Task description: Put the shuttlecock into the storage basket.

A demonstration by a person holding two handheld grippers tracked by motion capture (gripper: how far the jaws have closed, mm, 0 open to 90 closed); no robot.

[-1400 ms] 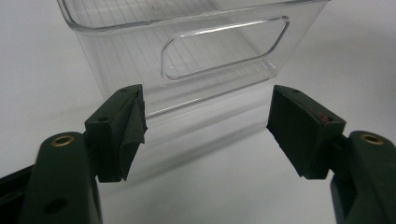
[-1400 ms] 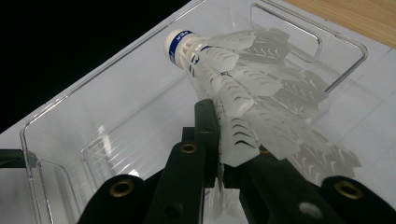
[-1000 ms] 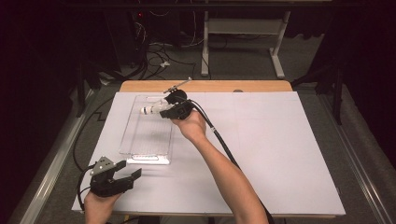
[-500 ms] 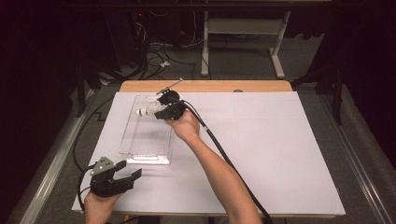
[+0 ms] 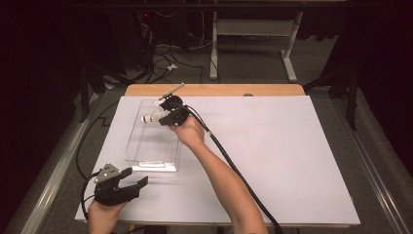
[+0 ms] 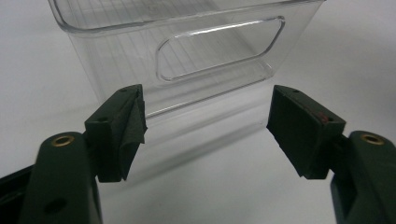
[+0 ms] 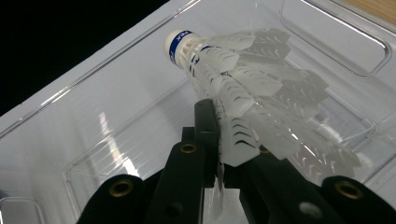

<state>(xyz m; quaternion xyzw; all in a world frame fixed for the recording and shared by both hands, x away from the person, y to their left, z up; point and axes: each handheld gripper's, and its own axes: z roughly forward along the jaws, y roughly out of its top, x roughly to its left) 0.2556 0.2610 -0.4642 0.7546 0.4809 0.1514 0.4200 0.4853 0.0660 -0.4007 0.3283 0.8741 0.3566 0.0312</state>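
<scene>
Dark room; shuttlecock (image 7: 243,88) skirt partly behind right claw (image 7: 219,154).

The right gripper (image 5: 163,116) holds a white shuttlecock (image 5: 148,117) over the clear bin (image 5: 152,155); the left gripper (image 5: 130,183) rests nearby

You see a white shuttlecock (image 7: 243,88) between your right jaws, blue band around its white cork, feathers ribbed. Ahead of both jaws: a clear, ridged plastic bin (image 6: 187,56). Beneath: white table sheet (image 5: 292,161), tan wooden edge.
</scene>
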